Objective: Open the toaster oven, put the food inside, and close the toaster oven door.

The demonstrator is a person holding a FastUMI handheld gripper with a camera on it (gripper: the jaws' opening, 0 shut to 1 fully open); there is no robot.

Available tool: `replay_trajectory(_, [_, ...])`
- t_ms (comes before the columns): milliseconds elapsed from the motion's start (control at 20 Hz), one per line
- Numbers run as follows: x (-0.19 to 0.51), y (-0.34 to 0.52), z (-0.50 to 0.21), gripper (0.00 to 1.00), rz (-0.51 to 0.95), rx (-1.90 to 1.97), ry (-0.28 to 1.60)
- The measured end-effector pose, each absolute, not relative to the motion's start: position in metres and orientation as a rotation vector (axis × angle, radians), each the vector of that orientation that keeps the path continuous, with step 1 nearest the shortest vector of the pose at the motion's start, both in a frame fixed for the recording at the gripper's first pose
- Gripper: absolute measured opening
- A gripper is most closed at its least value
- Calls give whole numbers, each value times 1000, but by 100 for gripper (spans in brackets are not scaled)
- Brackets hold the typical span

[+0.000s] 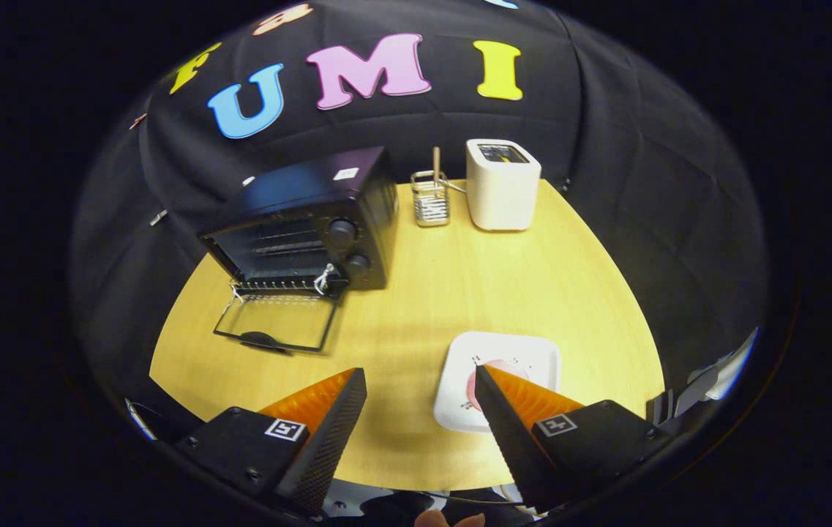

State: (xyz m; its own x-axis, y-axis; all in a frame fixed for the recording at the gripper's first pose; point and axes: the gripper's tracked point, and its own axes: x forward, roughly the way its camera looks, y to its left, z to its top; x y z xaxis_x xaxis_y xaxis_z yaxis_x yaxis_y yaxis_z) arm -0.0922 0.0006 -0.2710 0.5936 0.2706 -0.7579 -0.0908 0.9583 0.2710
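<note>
The gripper (419, 380) has two wedge-shaped fingers (328, 432) that taper forward to narrow tips and stand wide apart with bare table between them. The inner face of each finger has a fine dotted or mesh-like texture; the outer face is ribbed. Each finger is mounted on a black angular block (240, 446) fastened with small round screws. Each block carries a small square white tag (285, 430) with a black pattern.

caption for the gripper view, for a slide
Open gripper above the table, one finger over the plate of food; toaster oven door already open.
</note>
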Motion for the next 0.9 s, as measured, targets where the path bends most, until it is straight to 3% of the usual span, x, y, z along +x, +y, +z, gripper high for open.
replay_trajectory(650, [-82,-102,-391,98,206,253,1276])
replay_trajectory(850, [-84,-114,-419,83,208,266,1374])
replay_trajectory(900, [-86,-115,-426,73,207,268,1394])
